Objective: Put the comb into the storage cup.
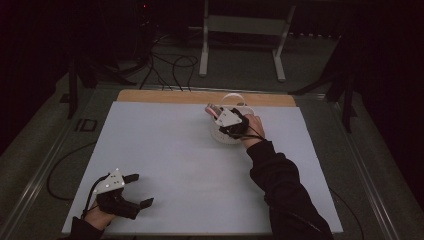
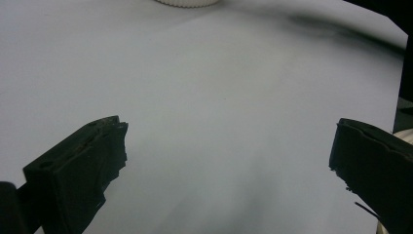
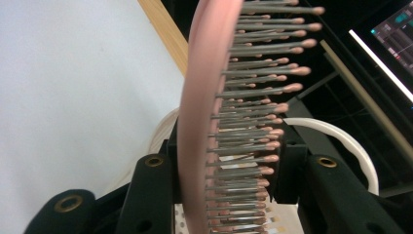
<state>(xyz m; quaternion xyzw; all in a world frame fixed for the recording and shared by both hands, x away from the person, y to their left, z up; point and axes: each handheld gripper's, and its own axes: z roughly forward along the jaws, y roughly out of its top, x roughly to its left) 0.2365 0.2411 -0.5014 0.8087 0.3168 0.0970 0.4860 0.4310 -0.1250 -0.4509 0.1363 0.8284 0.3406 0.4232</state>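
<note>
A pink hairbrush [image 3: 204, 97] with grey, pink-tipped bristles stands upright between the jaws of my right gripper [image 3: 224, 170], which is shut on it. From above, that gripper [image 1: 219, 112] holds the brush [image 1: 211, 109] at the top of a white perforated basket [image 1: 224, 137] with a hoop handle [image 3: 341, 136], at the far middle of the table. Near the front left corner my left gripper [image 1: 144, 189] rests low over the white sheet. Its jaws [image 2: 229, 146] are spread wide and hold nothing. The basket's base [image 2: 187, 2] lies far ahead of it.
The white sheet [image 1: 190, 165] covers the table, with a wooden strip [image 1: 165, 96] along the far edge. A dark sleeve [image 1: 280, 185] crosses the right side. Beyond the table are a white metal frame [image 1: 240, 30], floor cables [image 1: 170, 65] and a lit screen [image 3: 389, 44].
</note>
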